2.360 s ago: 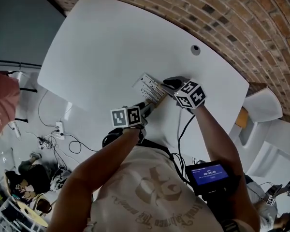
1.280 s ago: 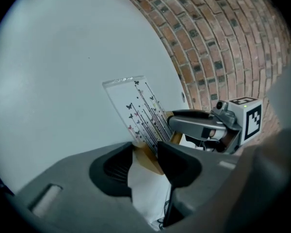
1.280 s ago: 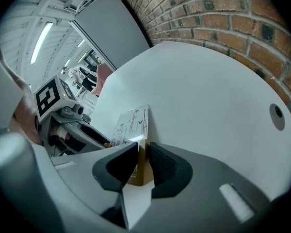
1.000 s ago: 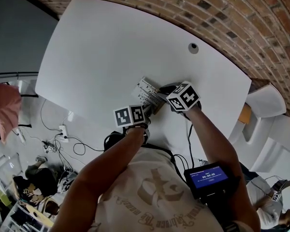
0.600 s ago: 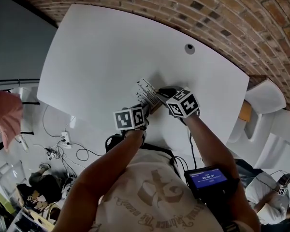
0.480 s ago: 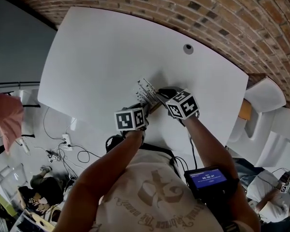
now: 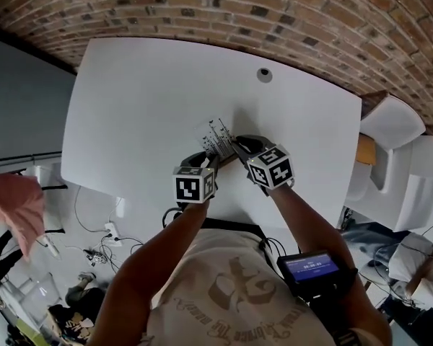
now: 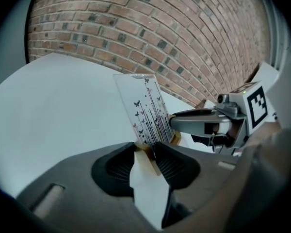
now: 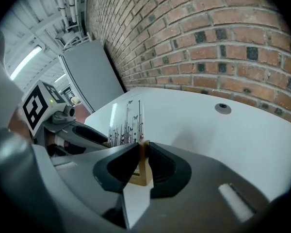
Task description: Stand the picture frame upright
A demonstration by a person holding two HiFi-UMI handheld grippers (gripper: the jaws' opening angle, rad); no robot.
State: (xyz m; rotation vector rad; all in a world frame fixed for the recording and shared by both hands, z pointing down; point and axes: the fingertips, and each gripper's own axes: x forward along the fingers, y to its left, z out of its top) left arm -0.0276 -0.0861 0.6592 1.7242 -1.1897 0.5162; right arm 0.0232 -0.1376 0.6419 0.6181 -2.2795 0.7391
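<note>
Pinches the picture frame's (image 8: 146, 111) wooden edge in the just-tightening left gripper (image 8: 145, 152) and the right gripper (image 9: 141, 154); risks toppling onto the white table (image 7: 144, 99) if released before seated.

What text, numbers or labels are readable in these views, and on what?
No text can be read in these views.
Blue screen at the person's waist: white lines, too small to read.
Shirt print: curved lettering, too blurred to read.
Marker cubes: black-and-white square codes, no words.
Picture frame: butterflies and stems, no lettering.
</note>
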